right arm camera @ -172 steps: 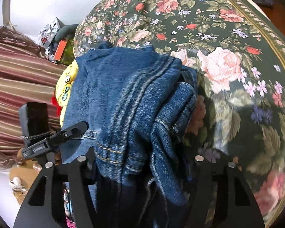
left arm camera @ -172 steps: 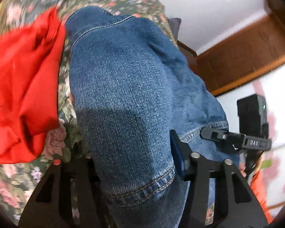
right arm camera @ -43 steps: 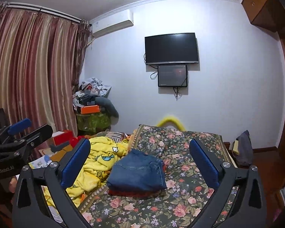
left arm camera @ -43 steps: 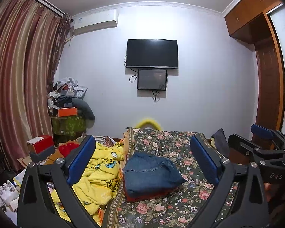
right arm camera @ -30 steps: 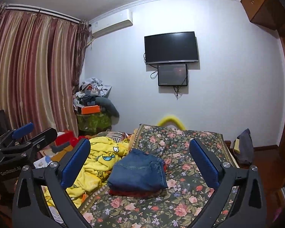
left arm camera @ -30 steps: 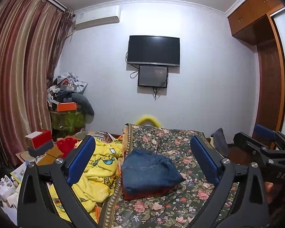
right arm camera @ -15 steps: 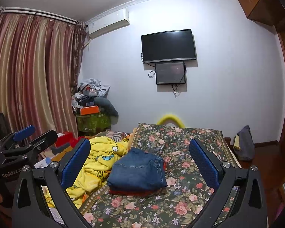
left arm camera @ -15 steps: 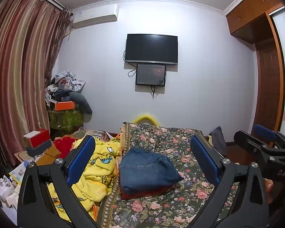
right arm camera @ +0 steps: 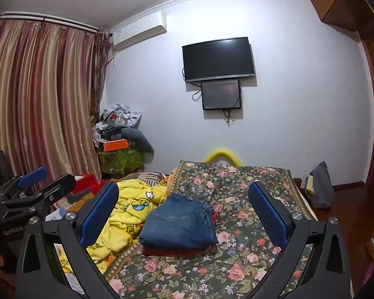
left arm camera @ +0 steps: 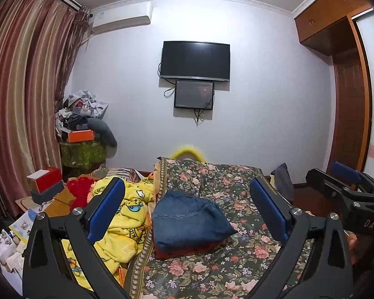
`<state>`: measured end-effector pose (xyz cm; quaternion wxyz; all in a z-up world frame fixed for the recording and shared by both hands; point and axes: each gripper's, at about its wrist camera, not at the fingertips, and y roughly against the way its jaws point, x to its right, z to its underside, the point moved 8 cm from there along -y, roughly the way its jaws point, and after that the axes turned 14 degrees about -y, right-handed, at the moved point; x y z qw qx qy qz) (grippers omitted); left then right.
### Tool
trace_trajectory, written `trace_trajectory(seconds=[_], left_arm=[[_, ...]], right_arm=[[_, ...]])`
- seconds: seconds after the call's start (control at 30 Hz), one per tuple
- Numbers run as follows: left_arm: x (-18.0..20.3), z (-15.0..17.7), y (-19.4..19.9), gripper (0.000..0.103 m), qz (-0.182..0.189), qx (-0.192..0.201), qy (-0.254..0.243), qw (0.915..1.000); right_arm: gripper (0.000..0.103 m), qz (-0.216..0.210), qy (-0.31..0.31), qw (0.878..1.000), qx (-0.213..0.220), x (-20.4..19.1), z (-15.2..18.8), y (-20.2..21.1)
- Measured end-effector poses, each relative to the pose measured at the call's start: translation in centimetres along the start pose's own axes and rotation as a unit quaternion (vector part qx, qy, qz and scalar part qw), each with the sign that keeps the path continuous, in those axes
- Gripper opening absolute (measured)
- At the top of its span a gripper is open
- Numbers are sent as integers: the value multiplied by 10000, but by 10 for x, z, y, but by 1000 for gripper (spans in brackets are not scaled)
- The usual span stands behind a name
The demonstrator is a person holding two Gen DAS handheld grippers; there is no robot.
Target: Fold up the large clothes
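Folded blue jeans (left arm camera: pixel 189 220) lie on a folded red garment (left arm camera: pixel 187 250) on the floral bedspread (left arm camera: pixel 236 269). The stack also shows in the right wrist view, jeans (right arm camera: pixel 178 223) on top of the red garment (right arm camera: pixel 177 252). My left gripper (left arm camera: pixel 187 211) is open and empty, held well back from the stack. My right gripper (right arm camera: pixel 183 211) is open and empty too, also back from the bed. The right gripper's body (left arm camera: pixel 346 196) shows at the right edge of the left view; the left gripper's body (right arm camera: pixel 25 194) shows at the left of the right view.
A crumpled yellow blanket (left arm camera: pixel 122 214) lies left of the stack. A cluttered stand (left arm camera: pixel 82 134) and curtains (left arm camera: pixel 20 99) are at the left. A TV (left arm camera: pixel 195 59) hangs on the far wall. A dark bag (right arm camera: pixel 320 186) sits by the wardrobe (left arm camera: pixel 346 94).
Earlier both grippers were shut on the jeans at the bed. Now both are open and pulled back, and the jeans lie folded on the red garment. In the last second the view barely shifts.
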<state>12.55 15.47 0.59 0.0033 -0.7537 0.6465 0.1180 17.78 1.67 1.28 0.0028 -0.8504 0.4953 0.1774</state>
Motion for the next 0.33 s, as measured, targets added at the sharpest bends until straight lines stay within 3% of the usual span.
trace_trajectory(seconds=[0.33], left_arm=[[2, 2, -1, 101, 72, -37, -39, 10000]], right_arm=[[103, 12, -51, 10000, -35, 1, 0, -3]])
